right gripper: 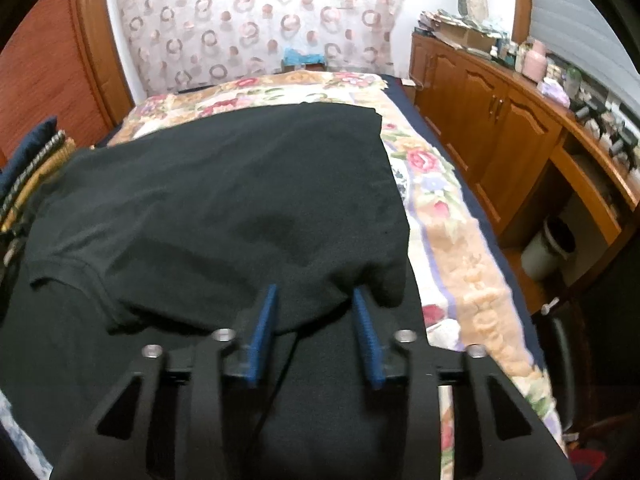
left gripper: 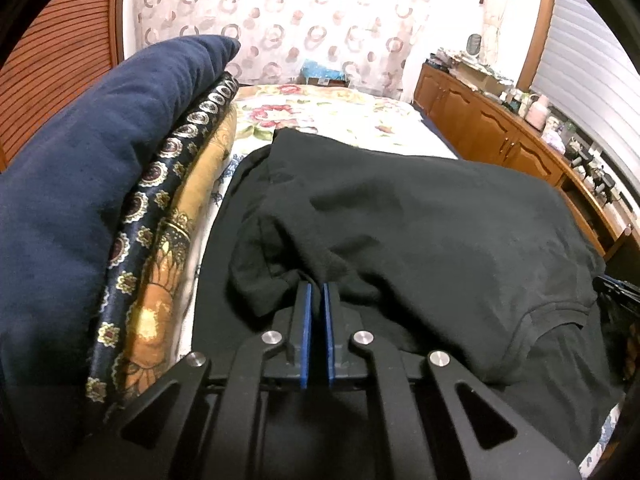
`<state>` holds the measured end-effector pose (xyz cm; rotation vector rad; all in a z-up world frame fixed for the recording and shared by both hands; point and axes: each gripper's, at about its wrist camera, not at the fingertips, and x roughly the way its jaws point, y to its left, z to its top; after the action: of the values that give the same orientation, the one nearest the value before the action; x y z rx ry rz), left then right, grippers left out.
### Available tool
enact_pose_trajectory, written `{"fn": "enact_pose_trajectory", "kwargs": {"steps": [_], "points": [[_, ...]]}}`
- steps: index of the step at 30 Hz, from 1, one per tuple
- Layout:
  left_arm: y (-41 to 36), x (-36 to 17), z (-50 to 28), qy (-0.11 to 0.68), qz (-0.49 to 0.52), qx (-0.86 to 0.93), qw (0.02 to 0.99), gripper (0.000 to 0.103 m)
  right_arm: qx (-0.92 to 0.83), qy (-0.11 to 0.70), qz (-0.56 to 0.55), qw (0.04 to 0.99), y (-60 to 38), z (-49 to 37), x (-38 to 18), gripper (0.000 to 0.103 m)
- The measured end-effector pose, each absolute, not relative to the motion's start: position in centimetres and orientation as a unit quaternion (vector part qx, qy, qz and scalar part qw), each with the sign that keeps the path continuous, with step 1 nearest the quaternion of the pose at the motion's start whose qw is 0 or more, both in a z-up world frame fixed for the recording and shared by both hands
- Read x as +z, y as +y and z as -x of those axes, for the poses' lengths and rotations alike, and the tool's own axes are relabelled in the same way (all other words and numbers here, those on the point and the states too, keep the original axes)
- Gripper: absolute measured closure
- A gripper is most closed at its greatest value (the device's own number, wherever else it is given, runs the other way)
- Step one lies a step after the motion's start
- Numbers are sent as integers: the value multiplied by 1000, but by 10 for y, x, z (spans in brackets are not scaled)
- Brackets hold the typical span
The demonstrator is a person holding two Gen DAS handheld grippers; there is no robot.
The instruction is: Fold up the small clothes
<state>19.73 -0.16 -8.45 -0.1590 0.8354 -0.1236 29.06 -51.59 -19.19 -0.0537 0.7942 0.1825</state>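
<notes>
Your left gripper [left gripper: 317, 286] has its blue pads nearly pressed together, with a bunched fold of the black T-shirt [left gripper: 420, 220] at the tips. A thin gap shows between the pads lower down, and the tips are buried in cloth, so whether they pinch the fabric cannot be told from this view.

Your right gripper [right gripper: 316, 292] has its jaws spread wide. A folded edge of the black T-shirt [right gripper: 224, 200] droops between and over the two blue pads [right gripper: 262, 328]; neither pad is visibly clamped on it.

The T-shirt lies on the floral bedspread [right gripper: 448, 248], covering the near and middle part of the bed. A ribbed neckline shows at the near right in the left wrist view and at the near left in the right wrist view. The upper layer is folded over a lower black layer that runs under both grippers.

Left of the garment, a stack of folded textiles rests on the bed: a navy blue piece [left gripper: 100, 168] on top, a dark patterned piece [left gripper: 160, 208] below it, then a gold patterned piece [left gripper: 168, 288].

A wooden cabinet [right gripper: 500, 132] runs along the right side of the room. A patterned curtain [right gripper: 256, 20] hangs at the far end.
</notes>
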Motion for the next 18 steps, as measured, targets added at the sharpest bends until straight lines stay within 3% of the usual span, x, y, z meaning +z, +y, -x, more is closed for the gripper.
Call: {"fn": "enact_pose_trajectory", "kwargs": {"steps": [4, 7, 10, 18], "points": [[3, -87, -197, 410, 79, -55, 907, 99, 95, 386, 6, 918, -519, -294, -191, 77], [-1, -89, -200, 416, 70, -48, 905, 99, 98, 385, 10, 918, -517, -294, -192, 91], [-6, -88, -202, 415, 68, -59, 905, 99, 108, 382, 18, 917, -514, -291, -192, 97], [-1, -62, -190, 375, 65, -68, 922, 101, 124, 359, 10, 925, -519, -285, -183, 100]]}}
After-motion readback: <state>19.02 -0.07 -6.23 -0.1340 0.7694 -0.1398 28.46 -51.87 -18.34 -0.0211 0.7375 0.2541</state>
